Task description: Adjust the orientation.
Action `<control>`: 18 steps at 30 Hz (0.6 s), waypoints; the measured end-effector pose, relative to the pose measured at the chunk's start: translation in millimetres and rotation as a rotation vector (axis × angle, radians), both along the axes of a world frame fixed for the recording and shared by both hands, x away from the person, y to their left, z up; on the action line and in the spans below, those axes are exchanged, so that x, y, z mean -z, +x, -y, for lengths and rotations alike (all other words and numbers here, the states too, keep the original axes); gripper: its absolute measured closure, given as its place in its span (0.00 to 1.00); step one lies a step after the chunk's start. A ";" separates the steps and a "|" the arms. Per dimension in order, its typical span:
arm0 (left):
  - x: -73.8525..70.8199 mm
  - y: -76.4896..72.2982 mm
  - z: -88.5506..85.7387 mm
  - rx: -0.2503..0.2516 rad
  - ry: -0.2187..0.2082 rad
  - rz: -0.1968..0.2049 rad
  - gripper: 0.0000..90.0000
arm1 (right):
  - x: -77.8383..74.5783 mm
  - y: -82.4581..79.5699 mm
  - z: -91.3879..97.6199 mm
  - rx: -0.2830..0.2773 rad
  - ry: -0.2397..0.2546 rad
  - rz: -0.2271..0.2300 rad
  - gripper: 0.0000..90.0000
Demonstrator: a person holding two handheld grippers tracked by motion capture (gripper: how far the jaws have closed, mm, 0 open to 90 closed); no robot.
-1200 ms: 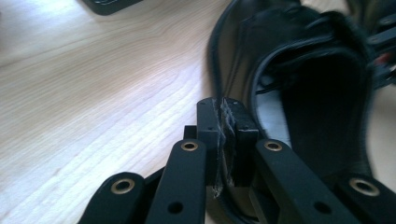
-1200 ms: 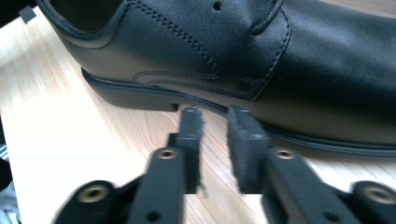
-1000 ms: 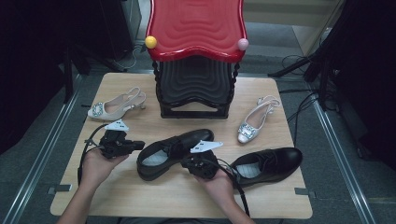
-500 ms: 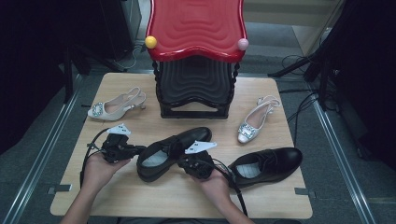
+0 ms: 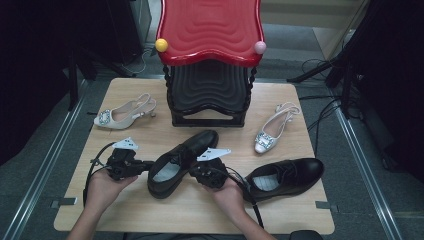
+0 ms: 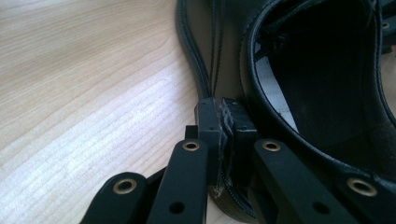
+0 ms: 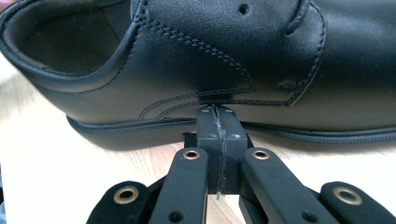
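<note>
A black leather lace-up shoe (image 5: pixel 180 159) lies on the wooden table (image 5: pixel 150 130), toe toward the stand. My left gripper (image 5: pixel 149 165) is shut, and its tips rest against the shoe's heel end. In the left gripper view its jaws (image 6: pixel 226 114) stand closed together at the heel welt of the shoe (image 6: pixel 317 70). My right gripper (image 5: pixel 193 173) is also shut, with its tips against the shoe's side. The right gripper view shows its jaws (image 7: pixel 217 116) pressed together just under the stitched side panel of the shoe (image 7: pixel 210 56), above the sole edge.
A second black shoe (image 5: pixel 285 177) lies at the front right. Two pale jewelled heels lie apart: one at back left (image 5: pixel 122 115), one at right (image 5: pixel 272 130). A black stand with a red wavy top (image 5: pixel 210 30) fills the table's back middle.
Both grippers stay at the shoe. The left one has edged slightly toward the table's front edge.
</note>
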State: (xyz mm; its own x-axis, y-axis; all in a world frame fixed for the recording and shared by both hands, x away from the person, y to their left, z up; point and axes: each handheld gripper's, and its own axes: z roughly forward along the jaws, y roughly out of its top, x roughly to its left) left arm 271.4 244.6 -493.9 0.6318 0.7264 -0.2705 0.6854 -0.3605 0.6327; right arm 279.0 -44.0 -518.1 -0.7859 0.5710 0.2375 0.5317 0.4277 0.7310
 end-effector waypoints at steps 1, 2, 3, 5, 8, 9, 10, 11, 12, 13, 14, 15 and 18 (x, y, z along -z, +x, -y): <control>-0.1 -1.3 0.4 -0.005 0.003 0.001 0.96 | 0.1 0.6 -0.3 0.001 0.001 -0.002 1.00; -0.1 -2.4 0.9 -0.008 0.002 0.003 0.96 | 0.2 1.1 -0.3 0.003 0.004 -0.006 1.00; -0.1 -3.6 1.5 -0.012 0.005 0.004 0.97 | 0.4 2.1 -0.3 0.004 0.007 -0.008 1.00; -0.2 -6.2 3.2 -0.015 0.008 0.006 0.97 | 0.5 3.7 -0.1 0.006 0.012 -0.013 1.00; 0.1 -7.9 4.8 -0.015 0.000 0.003 0.97 | 0.7 5.6 0.0 0.014 0.012 -0.013 1.00; 0.2 -8.5 5.3 -0.014 -0.001 0.003 0.97 | 0.7 6.2 0.2 0.017 0.011 -0.012 1.00; 0.1 -9.2 6.0 -0.009 -0.003 -0.002 0.97 | 0.7 6.6 0.6 0.021 0.010 -0.015 1.00; 0.4 -10.0 7.1 -0.010 -0.010 -0.004 0.97 | 0.9 7.4 1.1 0.024 0.012 -0.016 1.00; 0.4 -10.6 7.7 -0.003 -0.016 -0.007 0.97 | 1.1 8.1 1.5 0.028 0.012 -0.016 1.00; 0.2 -11.3 8.4 0.002 -0.021 -0.008 0.97 | 1.1 8.7 1.9 0.035 0.013 -0.019 1.00; -0.1 -12.2 9.5 0.009 -0.026 -0.012 0.97 | 1.3 9.4 2.5 0.038 0.011 -0.020 1.00; 0.0 -13.2 10.9 0.012 -0.020 -0.010 0.96 | 1.4 9.9 3.0 0.042 0.010 -0.021 1.00; -0.5 -15.5 14.0 0.021 -0.016 -0.009 0.97 | 1.5 10.8 3.8 0.049 0.004 -0.026 1.00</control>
State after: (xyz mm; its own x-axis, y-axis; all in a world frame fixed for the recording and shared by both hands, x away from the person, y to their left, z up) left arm 255.9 230.6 -493.4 0.6443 0.7085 -0.2879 0.6834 -0.3644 0.6326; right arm 289.9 -47.9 -519.6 -0.7505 0.6076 0.2598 0.5705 0.3974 0.7187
